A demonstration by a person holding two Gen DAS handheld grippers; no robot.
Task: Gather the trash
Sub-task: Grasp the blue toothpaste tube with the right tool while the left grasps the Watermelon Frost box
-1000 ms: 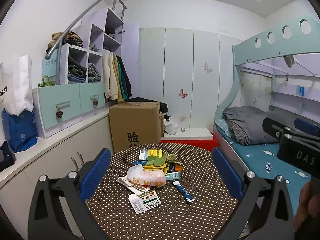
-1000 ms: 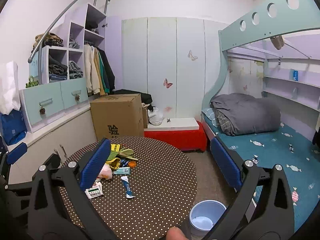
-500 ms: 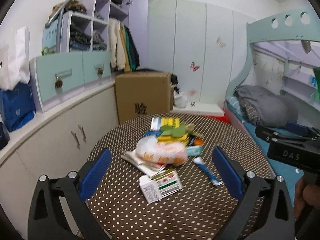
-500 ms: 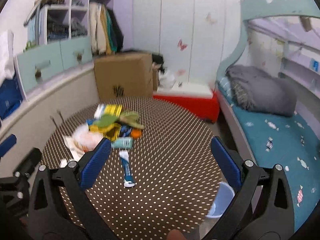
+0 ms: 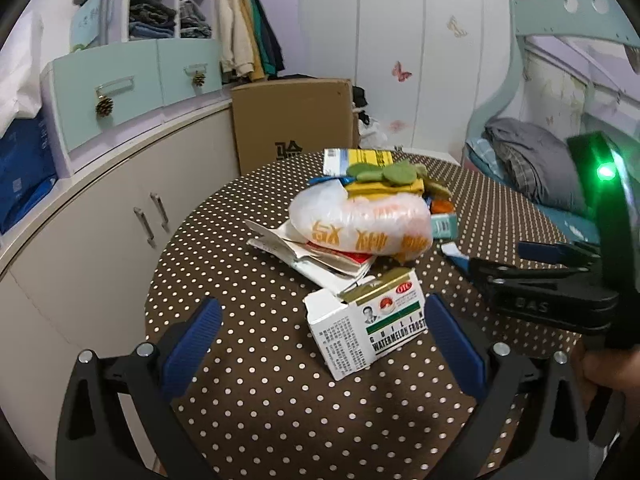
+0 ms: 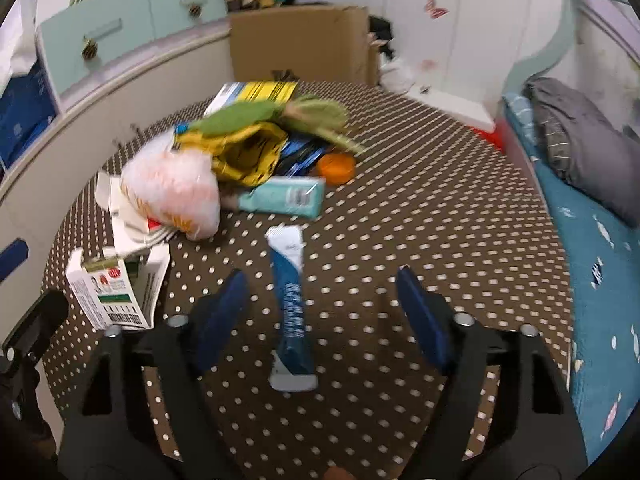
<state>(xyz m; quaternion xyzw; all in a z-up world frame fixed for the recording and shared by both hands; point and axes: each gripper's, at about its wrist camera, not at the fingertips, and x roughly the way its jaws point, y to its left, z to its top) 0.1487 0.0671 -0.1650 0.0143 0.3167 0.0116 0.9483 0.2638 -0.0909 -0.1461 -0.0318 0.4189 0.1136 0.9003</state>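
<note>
A heap of trash lies on the round brown polka-dot table [image 5: 260, 380]. It holds a plastic bag with orange print [image 5: 360, 224], a yellow packet [image 6: 244, 152], green peels [image 6: 256, 114], a teal tube [image 6: 284, 198] and an orange cap [image 6: 337, 167]. My left gripper [image 5: 324, 344] hangs open just over the table, with a torn white medicine box [image 5: 368, 320] between its blue pads and untouched. My right gripper [image 6: 324, 314] points down at a blue tube [image 6: 290, 308]. Its jaws are closing, and the tube lies between them with gaps on both sides.
A cardboard box [image 5: 292, 120] stands behind the table. Beige cabinets [image 5: 100, 220] with mint drawers run along the left. A bunk bed [image 6: 592, 240] with a grey blanket is on the right. A person's hand [image 5: 604, 368] holds the right gripper [image 5: 504, 260].
Both grippers have dropped and tilted down toward the table, so the trash looks much larger. The right gripper's jaws stand narrower than before, now on either side of the blue tube.
</note>
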